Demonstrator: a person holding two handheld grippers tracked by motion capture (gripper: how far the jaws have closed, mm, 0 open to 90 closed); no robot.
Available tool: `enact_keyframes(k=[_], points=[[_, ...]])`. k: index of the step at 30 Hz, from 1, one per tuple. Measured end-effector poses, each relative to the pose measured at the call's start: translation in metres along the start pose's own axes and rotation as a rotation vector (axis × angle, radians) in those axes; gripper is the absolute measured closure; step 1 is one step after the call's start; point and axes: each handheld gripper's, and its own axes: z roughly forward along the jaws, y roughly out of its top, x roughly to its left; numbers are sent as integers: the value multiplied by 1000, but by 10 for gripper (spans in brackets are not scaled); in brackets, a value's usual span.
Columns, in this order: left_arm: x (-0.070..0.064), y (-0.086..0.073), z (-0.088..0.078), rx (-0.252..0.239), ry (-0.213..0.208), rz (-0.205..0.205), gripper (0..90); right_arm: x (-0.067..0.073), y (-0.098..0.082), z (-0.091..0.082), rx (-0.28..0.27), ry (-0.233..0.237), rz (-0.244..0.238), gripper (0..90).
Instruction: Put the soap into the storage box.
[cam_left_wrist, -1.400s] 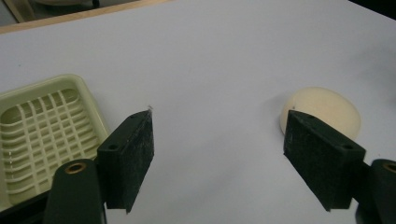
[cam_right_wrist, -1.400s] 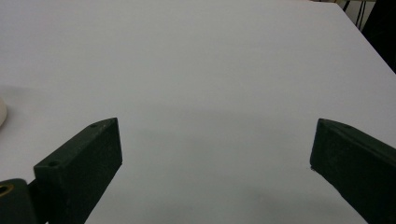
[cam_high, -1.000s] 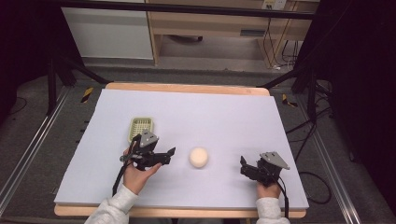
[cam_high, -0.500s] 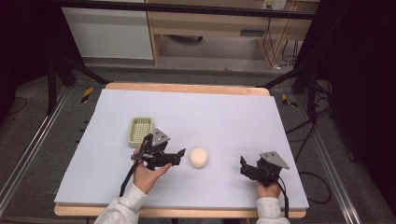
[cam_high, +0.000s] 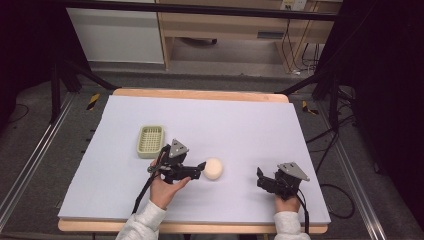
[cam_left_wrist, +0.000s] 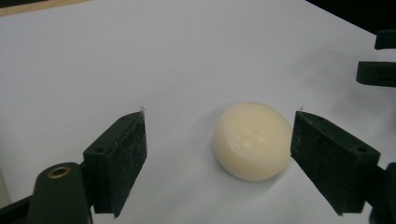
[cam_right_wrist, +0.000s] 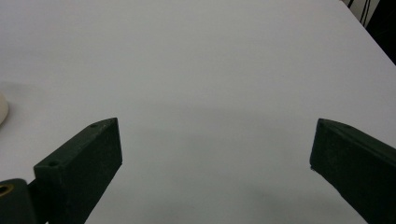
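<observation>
- The right gripper (cam_high: 260, 178) rested low on the near right part of the white table (cam_high: 240, 120), held by the person's right hand (cam_high: 286, 200); its jaws stood wide apart over bare surface.
- The left gripper (cam_high: 201, 166) lay near the middle of the near half, held in the left hand (cam_high: 165, 187), its tips pointing to the right and reaching the cream-coloured ball (cam_high: 213, 169).
- In the left gripper view the jaws were spread wide, and the ball (cam_left_wrist: 252, 140) sat on the table between them, just beside the right-hand jaw and well clear of the other; whether that jaw touched it could not be told.
- Farther back and to the left, a pale green basket (cam_high: 151, 140) stood on the table, apart from the left gripper.
</observation>
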Motion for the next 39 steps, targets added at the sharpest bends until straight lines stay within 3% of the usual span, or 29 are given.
enact_keyframes(k=[5, 8, 16, 39], points=[[-1, -2, 2, -4, 9, -7, 173, 0, 0, 0, -2, 0, 0, 27], [-4, -5, 9, 26, 23, 12, 168, 0, 0, 0, 0, 2, 1, 27], [-16, -6, 24, 43, 12, 22, 165, -1, 0, 0, 1, 3, 2, 27], [-33, -3, 52, 111, 19, 59, 135, 0, 0, 0, 1, 5, 1, 27]])
